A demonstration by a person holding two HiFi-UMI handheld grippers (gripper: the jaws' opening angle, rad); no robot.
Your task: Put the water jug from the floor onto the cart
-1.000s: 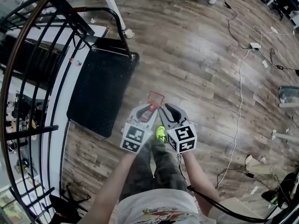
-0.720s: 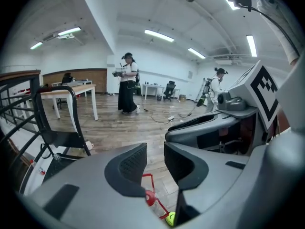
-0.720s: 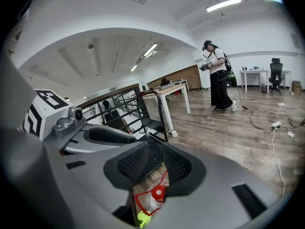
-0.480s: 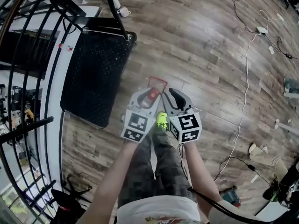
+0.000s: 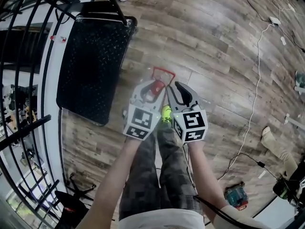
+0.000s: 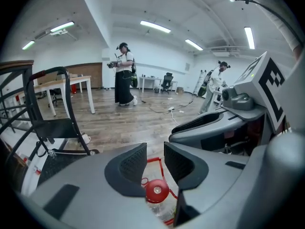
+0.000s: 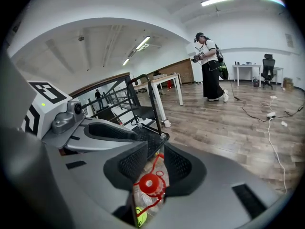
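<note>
The water jug [image 5: 156, 86] stands on the wooden floor, clear with a red cap [image 6: 156, 191] and a red carry handle [image 5: 163, 73]. Both grippers hang side by side just above it, pointing down and forward. My left gripper [image 5: 151, 88] is open and its jaws have just been opening; in the left gripper view [image 6: 155, 161] the cap shows below the gap, untouched. My right gripper [image 5: 177, 90] is open too, and in the right gripper view [image 7: 155, 163] the cap [image 7: 150, 184] and handle sit between its pads without contact. The black cart [image 5: 90, 56] lies left of the jug.
A black metal railing [image 5: 28, 80] runs along the left. The cart's upright push handle [image 5: 116, 6] is at its far end. White cables [image 5: 255, 89] trail over the floor on the right. A person [image 6: 124, 75] and tables stand far off.
Both grippers have sunk toward the jug, which now shows closer beneath them. The left jaws stand wider than a second ago.
</note>
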